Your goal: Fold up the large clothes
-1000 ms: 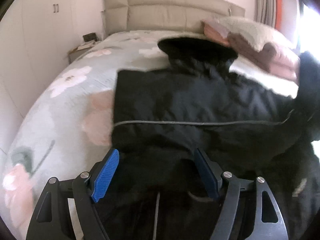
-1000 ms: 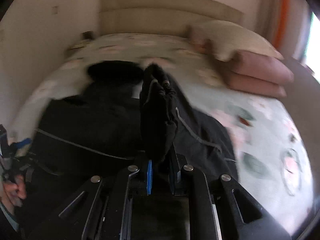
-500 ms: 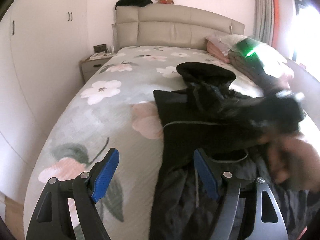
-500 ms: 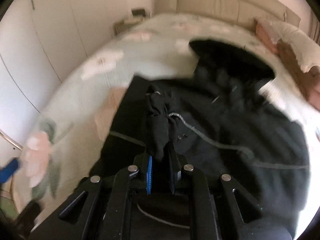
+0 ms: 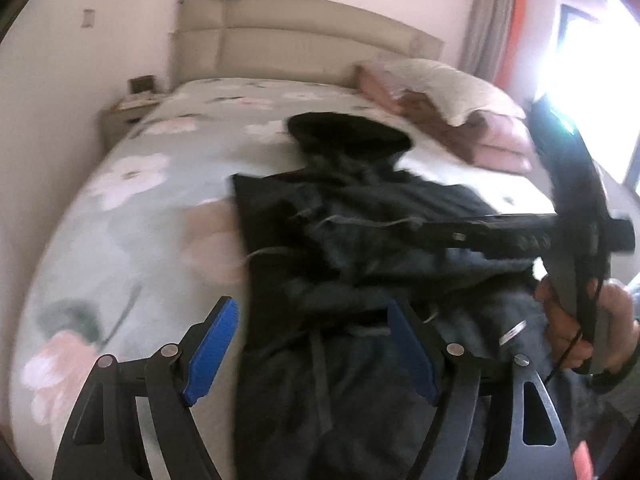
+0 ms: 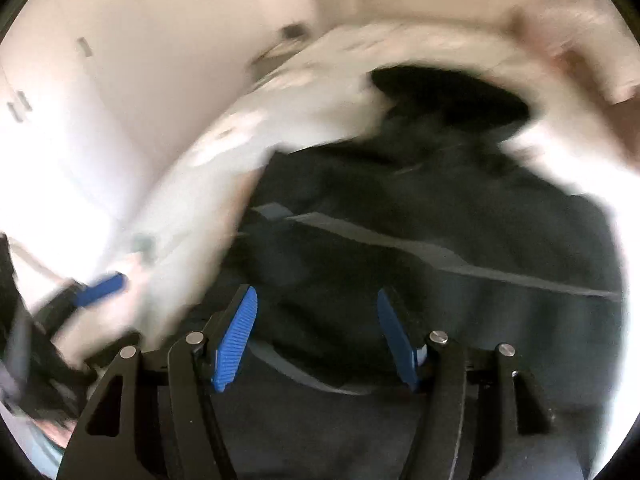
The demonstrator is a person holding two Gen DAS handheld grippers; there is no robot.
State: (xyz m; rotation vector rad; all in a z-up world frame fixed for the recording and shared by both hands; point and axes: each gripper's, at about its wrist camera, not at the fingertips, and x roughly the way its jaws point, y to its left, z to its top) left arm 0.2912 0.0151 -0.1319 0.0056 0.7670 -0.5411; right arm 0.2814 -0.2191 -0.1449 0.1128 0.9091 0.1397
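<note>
While the black hooded jacket with thin grey piping (image 5: 360, 240) lies spread over the middle of the frame in the left wrist view, the left tool (image 5: 312, 352) hangs above its lower part with its blue-padded jaws set wide and nothing pressed between them. That garment rests on the bed with the pale green flowered cover (image 5: 132, 216), its hood toward the beige padded headboard (image 5: 304, 40) at the top of the frame. Stacked pink and cream folded bedding (image 5: 460, 120) sits at the upper right, just beyond the hood. At the right edge a hand (image 5: 580, 320) grips the dark handle of the right tool, whose body reaches leftward over the jacket.

From the right wrist view, heavily blurred, the right tool (image 6: 316, 336) is at the bottom centre with its jaws having just been opening; they stand apart, the black cloth lies beneath and behind them, and no fabric is pinched by the pads. The jacket (image 6: 440, 240) fills the centre and right of that frame, the bed cover (image 6: 224, 168) curves along its left, and a blue pad of the left tool (image 6: 100, 284) shows at the left edge
</note>
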